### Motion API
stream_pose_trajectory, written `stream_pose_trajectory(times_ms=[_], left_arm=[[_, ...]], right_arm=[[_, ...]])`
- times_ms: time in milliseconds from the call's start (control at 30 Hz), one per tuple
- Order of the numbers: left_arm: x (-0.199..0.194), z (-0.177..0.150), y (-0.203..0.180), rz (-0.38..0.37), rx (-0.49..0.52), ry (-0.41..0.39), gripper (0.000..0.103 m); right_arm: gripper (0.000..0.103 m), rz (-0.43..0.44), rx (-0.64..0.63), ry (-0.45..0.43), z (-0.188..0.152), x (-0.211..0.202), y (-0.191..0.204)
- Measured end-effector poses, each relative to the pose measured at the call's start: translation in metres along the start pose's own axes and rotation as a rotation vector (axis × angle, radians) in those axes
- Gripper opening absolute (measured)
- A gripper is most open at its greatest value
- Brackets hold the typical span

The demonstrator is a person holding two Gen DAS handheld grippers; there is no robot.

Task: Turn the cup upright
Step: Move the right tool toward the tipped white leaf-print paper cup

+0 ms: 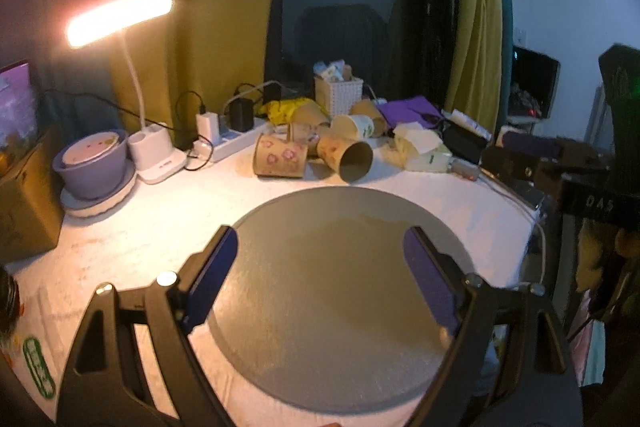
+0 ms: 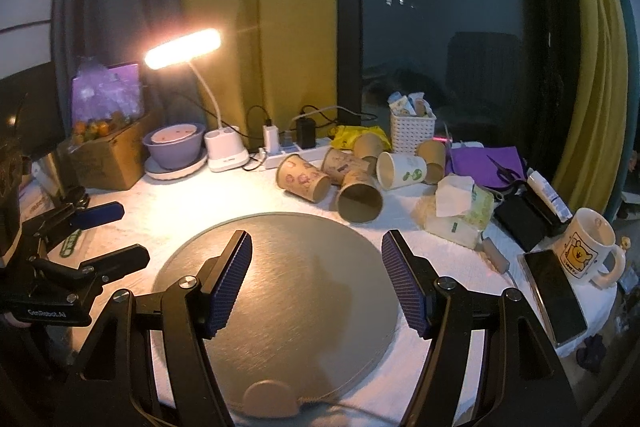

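Note:
Several paper cups lie on their sides in a heap beyond a round grey mat. The nearest brown cup points its open mouth toward me. A flowered cup lies to its left and a white cup behind. My left gripper is open and empty above the mat. My right gripper is open and empty above the mat too. The left gripper also shows at the left edge of the right wrist view.
A lit desk lamp, a purple bowl, a power strip and a white basket line the back. A tissue pack, a phone and a mug lie right. A cardboard box stands left.

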State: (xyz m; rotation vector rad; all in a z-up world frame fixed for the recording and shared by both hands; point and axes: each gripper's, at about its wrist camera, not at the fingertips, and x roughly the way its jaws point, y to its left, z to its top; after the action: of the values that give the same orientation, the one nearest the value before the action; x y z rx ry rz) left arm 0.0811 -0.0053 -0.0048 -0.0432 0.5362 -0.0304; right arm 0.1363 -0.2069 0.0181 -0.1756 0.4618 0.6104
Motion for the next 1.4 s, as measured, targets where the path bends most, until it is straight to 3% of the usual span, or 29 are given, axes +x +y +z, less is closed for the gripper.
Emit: stream_pose_trajectory(times_ms=[433,567,833,1067,1400], left_arm=[[0.079,0.054,-0.005,-0.025,0.073,0.063,0.086],[0.11,0.069,-0.002,-0.088,0.057,0.111,0.086],[0.169,0.111,-0.007,-0.098,0.124,0.138,0.086],[0.227,0.145,-0.023,-0.105,0.184,0.159,0.086],[0.327,0.178,-0.045,-0.123,0.252,0.251,0.086]], right_arm=[[0.071,-0.015,0.044,0.034,0.028,0.054,-0.052],[0.071,-0.009,0.04,0.041,0.035,0.079,-0.072],[0.071,-0.042,0.045,0.093,0.046,0.123,-0.117],[0.071,-0.063,0.111,0.13,0.059,0.158,-0.162],[0.071,-0.058,0.161,0.176,0.075,0.216,-0.203]])
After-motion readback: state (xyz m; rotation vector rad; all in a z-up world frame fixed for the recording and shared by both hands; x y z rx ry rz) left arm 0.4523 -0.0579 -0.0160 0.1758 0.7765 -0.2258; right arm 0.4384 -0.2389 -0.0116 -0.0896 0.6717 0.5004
